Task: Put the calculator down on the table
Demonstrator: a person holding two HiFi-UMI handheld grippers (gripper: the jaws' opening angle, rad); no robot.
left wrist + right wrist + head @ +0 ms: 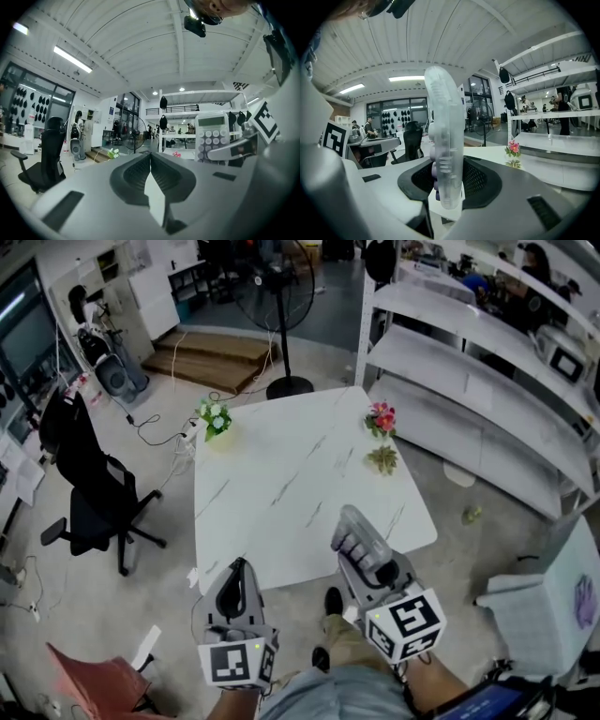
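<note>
Two grippers hang at the worktop's (281,474) near edge. The right gripper (367,561) pinches the calculator (357,524) by its lower end, holding it upright in the air above the near edge, toward the right corner. The left gripper (238,570), by the near-left corner, has its jaws pressed together on nothing. Flowers (215,416) stand at the far-left corner.
</note>
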